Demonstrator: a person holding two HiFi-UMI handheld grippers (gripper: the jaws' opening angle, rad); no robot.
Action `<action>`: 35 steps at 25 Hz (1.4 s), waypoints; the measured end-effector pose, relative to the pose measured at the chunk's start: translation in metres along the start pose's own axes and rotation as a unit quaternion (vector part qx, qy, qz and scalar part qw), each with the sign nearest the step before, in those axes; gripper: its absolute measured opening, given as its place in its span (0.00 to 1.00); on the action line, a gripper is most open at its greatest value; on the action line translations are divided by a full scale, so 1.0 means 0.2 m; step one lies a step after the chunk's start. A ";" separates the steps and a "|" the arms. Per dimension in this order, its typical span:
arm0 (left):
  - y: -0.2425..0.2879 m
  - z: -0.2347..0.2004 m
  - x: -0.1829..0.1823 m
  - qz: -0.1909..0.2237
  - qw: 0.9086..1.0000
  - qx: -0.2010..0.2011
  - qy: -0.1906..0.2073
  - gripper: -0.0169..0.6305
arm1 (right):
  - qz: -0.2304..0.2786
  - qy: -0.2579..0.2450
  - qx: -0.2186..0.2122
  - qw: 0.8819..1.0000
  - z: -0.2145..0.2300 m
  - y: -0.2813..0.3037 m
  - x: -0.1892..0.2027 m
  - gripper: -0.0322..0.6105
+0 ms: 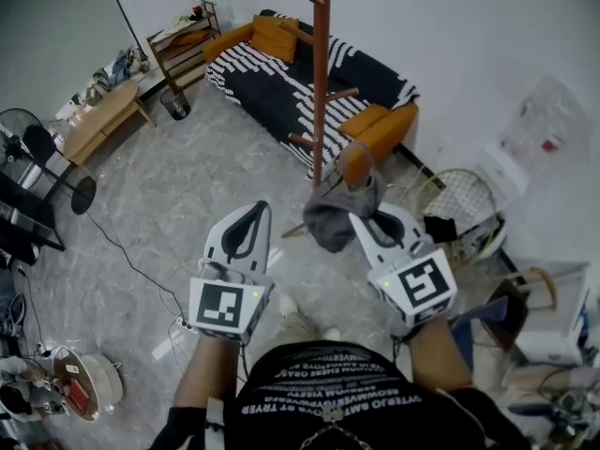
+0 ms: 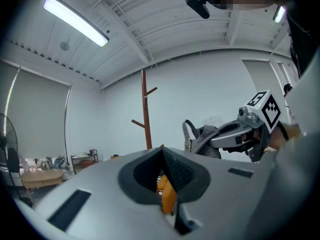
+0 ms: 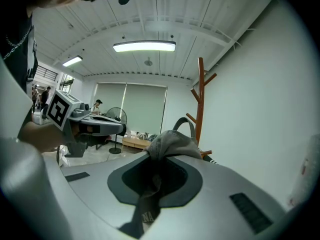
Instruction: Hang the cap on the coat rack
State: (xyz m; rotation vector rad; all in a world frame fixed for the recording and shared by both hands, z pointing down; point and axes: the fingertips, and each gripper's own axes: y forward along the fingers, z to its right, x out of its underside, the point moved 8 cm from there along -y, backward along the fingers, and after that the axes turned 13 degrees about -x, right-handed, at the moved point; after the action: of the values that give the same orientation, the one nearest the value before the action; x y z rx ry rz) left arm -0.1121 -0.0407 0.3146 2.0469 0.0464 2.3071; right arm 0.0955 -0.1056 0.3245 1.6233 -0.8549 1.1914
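Note:
A tall brown coat rack (image 1: 321, 73) stands ahead of me on the marble floor, just beyond both grippers. In the head view my right gripper (image 1: 364, 221) is shut on a grey cap (image 1: 336, 209), which hangs bunched from its tips close to the base of the pole. The right gripper view shows the cap (image 3: 170, 141) pinched at the jaws with its strap loop up, and the coat rack (image 3: 200, 99) behind it. My left gripper (image 1: 247, 225) is shut and empty, level with the right one. From the left gripper view the coat rack (image 2: 145, 109) and the held cap (image 2: 205, 136) are both visible.
A striped sofa (image 1: 281, 82) with orange cushions stands behind the rack. A wooden table (image 1: 98, 120), a shelf (image 1: 183, 40) and a fan (image 1: 42, 153) are at the left. A racket (image 1: 464, 200) and boxes lie at the right wall. Cables cross the floor near my feet.

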 end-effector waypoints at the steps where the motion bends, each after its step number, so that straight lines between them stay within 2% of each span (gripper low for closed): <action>1: 0.03 -0.02 -0.01 0.001 1.000 0.002 0.002 0.03 | 0.001 0.000 0.001 1.000 0.02 0.02 -0.01 0.09; 5: 0.13 -0.09 0.01 0.002 1.000 0.001 -0.006 0.03 | -0.001 0.004 0.001 1.000 0.07 0.11 -0.02 0.09; 16: 0.44 -0.24 0.03 0.006 0.999 0.031 -0.005 0.03 | -0.020 0.015 0.005 1.000 0.19 0.36 0.01 0.09; 19: 0.51 -0.28 0.02 0.013 0.999 0.049 0.006 0.03 | -0.025 0.019 0.013 0.999 0.22 0.41 0.01 0.09; 23: 0.58 -0.33 0.03 0.012 0.998 0.059 -0.007 0.03 | -0.025 0.023 0.027 0.999 0.24 0.47 -0.01 0.09; 35: 0.72 -0.49 0.08 0.017 0.995 0.098 -0.009 0.03 | -0.044 0.044 0.063 0.996 0.28 0.65 0.00 0.09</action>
State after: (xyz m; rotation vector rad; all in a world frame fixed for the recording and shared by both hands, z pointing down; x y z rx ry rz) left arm -0.2150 -0.1811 0.3266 2.1715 0.2474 2.3912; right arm -0.0051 -0.2016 0.3533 1.6782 -0.6591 1.2655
